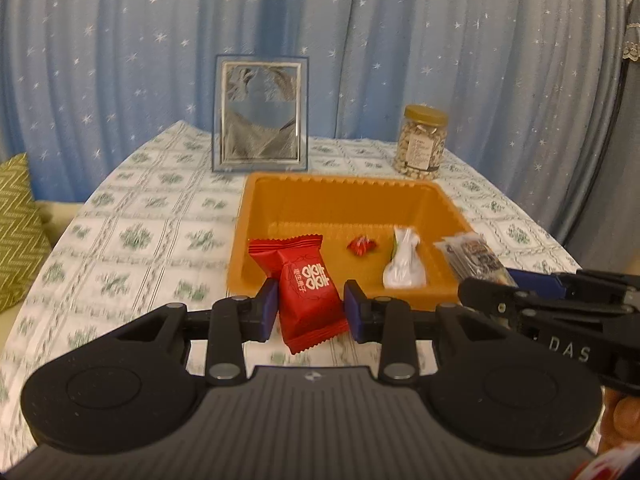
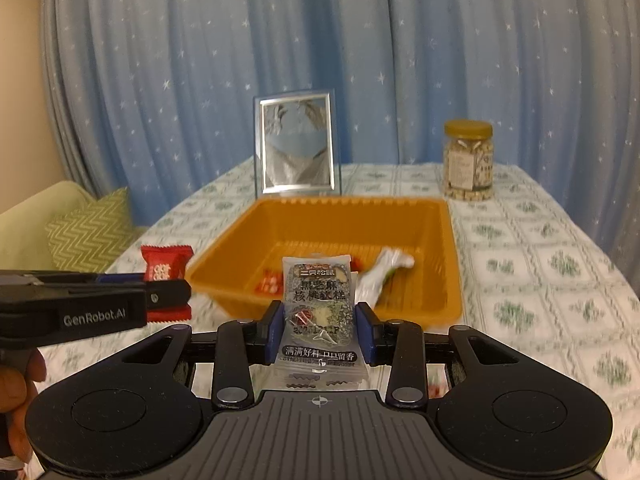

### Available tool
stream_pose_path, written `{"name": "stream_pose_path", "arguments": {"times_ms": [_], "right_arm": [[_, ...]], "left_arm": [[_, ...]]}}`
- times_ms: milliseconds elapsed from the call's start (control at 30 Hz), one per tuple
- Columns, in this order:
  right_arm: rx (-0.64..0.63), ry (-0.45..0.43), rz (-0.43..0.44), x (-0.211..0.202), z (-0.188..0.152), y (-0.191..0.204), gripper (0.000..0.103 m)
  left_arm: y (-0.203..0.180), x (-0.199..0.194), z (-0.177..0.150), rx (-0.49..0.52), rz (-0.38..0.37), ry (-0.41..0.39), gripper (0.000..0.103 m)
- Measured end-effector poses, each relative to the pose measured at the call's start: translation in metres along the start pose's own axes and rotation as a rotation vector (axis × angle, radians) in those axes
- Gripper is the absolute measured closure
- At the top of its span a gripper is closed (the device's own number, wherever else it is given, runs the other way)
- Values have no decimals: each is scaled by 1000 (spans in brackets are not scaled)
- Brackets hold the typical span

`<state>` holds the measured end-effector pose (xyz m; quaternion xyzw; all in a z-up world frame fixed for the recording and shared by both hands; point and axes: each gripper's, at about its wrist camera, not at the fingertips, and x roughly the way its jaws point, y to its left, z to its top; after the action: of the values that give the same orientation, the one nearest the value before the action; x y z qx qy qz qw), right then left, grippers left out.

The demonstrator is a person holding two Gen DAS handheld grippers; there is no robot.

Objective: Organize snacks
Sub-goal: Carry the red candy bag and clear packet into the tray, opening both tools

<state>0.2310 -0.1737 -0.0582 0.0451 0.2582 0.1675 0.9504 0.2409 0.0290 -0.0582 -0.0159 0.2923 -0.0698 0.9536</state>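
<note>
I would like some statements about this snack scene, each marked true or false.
1. The left gripper holds a red foil packet. True.
2. The orange plastic tray is empty. False: a small red candy and a white wrapped snack lie inside.
3. The right gripper holds a grey printed packet. True.
4. The gold-lidded clear jar lies on its side. False: it stands upright.
</note>
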Motion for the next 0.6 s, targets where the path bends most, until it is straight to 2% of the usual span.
{"name": "stream_pose_path", "arguments": {"times_ms": [300,600], "right_arm": [[10,-33,-16,36,39,-19,65],[59,-10,-30,76,54,-41,64]], "left_arm": [[-1,39,36,15,-25,-24,71],[2,79,48,9,-30,-1,71]]}}
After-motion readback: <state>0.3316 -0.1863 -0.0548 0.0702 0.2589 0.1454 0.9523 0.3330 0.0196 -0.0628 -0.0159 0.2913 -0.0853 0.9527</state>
